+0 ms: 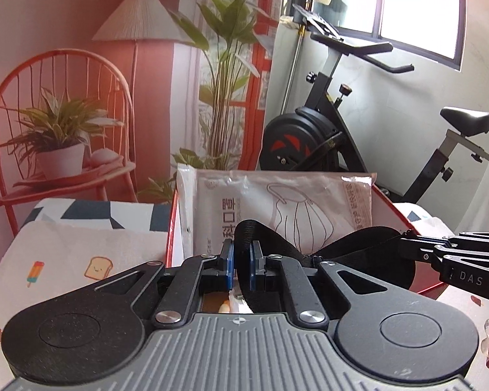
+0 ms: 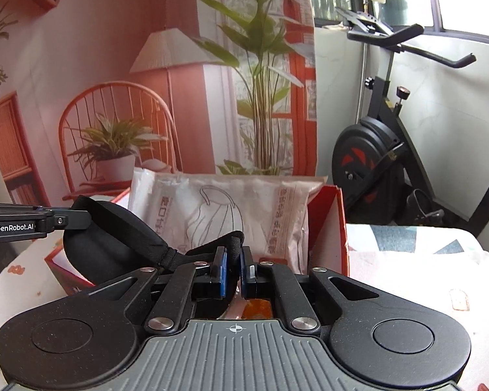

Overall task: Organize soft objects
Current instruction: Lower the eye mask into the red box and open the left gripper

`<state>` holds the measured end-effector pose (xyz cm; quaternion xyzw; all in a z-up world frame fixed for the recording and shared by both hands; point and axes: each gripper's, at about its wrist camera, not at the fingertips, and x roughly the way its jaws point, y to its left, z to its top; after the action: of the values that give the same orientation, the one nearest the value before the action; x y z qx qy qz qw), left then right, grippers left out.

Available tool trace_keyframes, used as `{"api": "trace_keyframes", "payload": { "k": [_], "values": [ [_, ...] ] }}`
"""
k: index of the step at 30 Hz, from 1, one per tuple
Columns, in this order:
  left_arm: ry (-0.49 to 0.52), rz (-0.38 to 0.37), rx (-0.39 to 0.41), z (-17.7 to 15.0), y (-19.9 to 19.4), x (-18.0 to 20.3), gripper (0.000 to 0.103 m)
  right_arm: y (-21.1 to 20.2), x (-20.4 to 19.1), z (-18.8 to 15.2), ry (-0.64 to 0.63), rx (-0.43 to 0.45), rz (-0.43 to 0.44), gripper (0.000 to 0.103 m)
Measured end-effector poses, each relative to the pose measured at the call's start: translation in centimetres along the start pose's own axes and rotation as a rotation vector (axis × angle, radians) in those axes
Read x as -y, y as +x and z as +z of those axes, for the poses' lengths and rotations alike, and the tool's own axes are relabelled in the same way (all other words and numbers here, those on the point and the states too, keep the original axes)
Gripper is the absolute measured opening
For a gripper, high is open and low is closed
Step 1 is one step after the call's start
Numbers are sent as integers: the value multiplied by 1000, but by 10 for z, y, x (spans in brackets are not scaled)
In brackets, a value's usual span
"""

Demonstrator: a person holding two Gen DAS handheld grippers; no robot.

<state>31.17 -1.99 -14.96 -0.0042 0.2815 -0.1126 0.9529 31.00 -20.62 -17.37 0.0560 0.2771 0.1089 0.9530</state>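
1. Two tongs share one soft black eye mask (image 1: pixel 358 247) above an open red box (image 1: pixel 174 224). The left tongs (image 1: pixel 241 262) are clamped on the mask's strap (image 1: pixel 244 234), and the right tongs (image 2: pixel 233 265) are clamped on another part of the strap (image 2: pixel 233 244).

2. Holding it at two points likely keeps the limp mask spread out and off the desk (image 1: pixel 65 254), so the padded part (image 2: pixel 114 238) hangs freely between them rather than bunching up.

3. A plastic pack of face masks (image 1: pixel 283 202) already stands upright against the far wall of the box, leaving room in front of it; the eye mask hangs just before that pack, over the opening.

4. My guess is that the mask goes down into the box next. Both tongs would need to lower together, since a strap released early could catch on the box rim.

5. Patterned cloth covers the desk on both sides of the box. An exercise bike (image 2: pixel 391 150) stands behind, well apart from the work.
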Motion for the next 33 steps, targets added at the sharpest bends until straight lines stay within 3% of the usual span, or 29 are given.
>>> {"api": "trace_keyframes", "payload": {
  "k": [10, 15, 16, 18, 19, 21, 25, 33],
  "values": [
    [52, -45, -116, -9, 32, 2, 10, 33, 15, -21, 46, -106, -33, 8],
    [74, -67, -133, -11, 35, 6, 12, 33, 13, -24, 24, -102, -68, 18],
    [85, -62, -131, -11, 34, 6, 14, 31, 13, -24, 20, -96, -72, 18],
    [97, -55, -122, -11, 31, 5, 28, 25, 12, -24, 8, -83, -81, 23],
    [99, -54, -111, -11, 27, 4, 41, 22, 11, -24, 1, -75, -87, 29],
    [107, -53, -81, -9, 18, 3, 48, 13, 8, -25, -19, -54, -96, 35],
    [114, -57, -51, -9, -6, 2, 53, -9, 1, -30, -39, -11, -97, 43],
    [60, -78, -33, -39, -62, -8, 53, -67, -9, -64, -20, 70, -64, 43]
  ]
}}
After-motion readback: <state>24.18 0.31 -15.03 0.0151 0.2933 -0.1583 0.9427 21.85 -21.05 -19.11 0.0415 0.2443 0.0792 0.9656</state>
